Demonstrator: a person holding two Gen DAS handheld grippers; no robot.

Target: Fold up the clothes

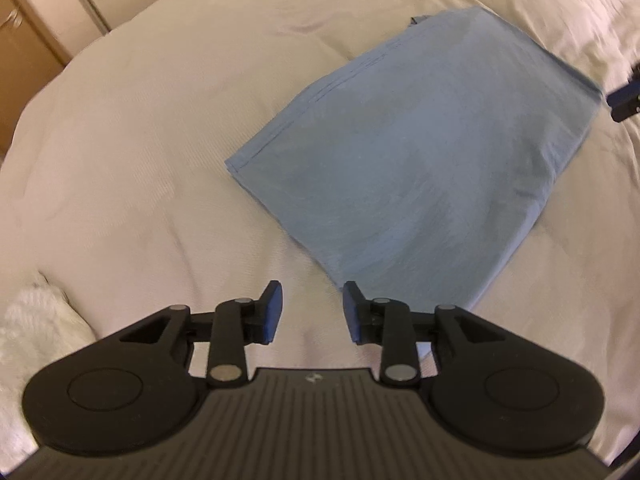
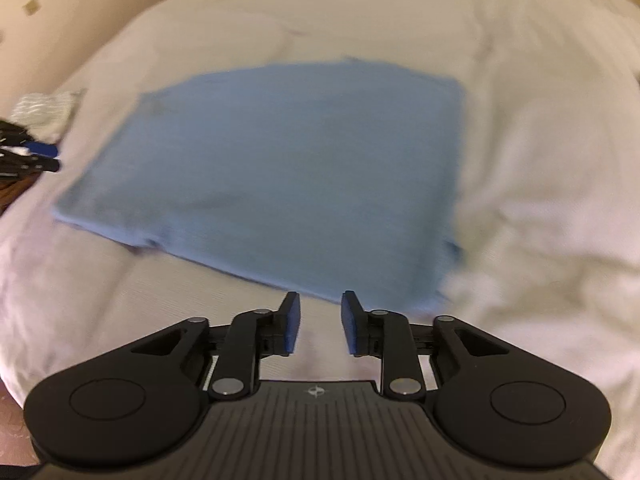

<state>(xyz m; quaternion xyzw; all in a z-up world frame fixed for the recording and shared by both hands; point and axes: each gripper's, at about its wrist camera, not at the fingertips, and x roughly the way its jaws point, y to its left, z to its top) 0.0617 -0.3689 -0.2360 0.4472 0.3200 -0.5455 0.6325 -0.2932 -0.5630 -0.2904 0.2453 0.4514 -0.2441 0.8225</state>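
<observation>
A light blue garment (image 1: 416,152) lies folded into a flat rectangle on the cream bedspread (image 1: 160,120). In the left wrist view my left gripper (image 1: 313,312) hovers just off the garment's near corner, its jaws apart with only bedspread between them. The right wrist view, blurred, shows the same blue garment (image 2: 280,172) ahead of my right gripper (image 2: 320,322), which is open and empty above the cloth's near edge. My right gripper (image 1: 626,98) shows at the right border of the left wrist view. My left gripper (image 2: 38,156) peeks in at the left edge of the right wrist view.
A white knitted cloth (image 1: 36,328) lies at the near left of the bed; the same white knitted cloth (image 2: 44,106) shows at the left of the right wrist view. Light wooden furniture (image 1: 36,12) stands beyond the bed's far left edge.
</observation>
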